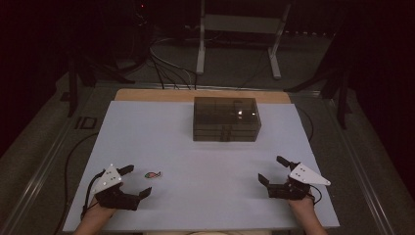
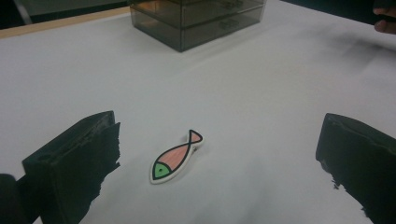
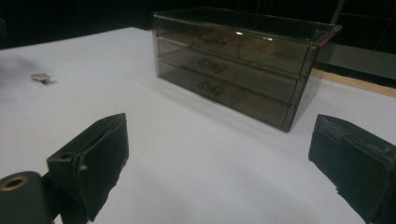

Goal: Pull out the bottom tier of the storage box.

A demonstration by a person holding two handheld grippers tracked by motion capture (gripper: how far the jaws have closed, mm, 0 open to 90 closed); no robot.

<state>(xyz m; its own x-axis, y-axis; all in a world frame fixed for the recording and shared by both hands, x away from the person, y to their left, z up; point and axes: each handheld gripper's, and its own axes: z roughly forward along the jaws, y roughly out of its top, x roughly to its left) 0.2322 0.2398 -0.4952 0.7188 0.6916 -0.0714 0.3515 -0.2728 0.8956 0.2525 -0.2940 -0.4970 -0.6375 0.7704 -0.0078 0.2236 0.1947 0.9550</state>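
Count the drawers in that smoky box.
3, stacked in the drawer box: top drawer, middle drawer, bottom drawer. All look closed; none seems hidden.

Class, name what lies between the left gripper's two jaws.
The fish clip lies flat on the white table between the open left gripper, seen in its own view.

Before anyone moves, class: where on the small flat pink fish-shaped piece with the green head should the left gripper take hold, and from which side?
Probably across the body of the pink fish-shaped piece, coming from above. It lies flat on the white table, so only its thin edges offer grip; the open left gripper already straddles it.
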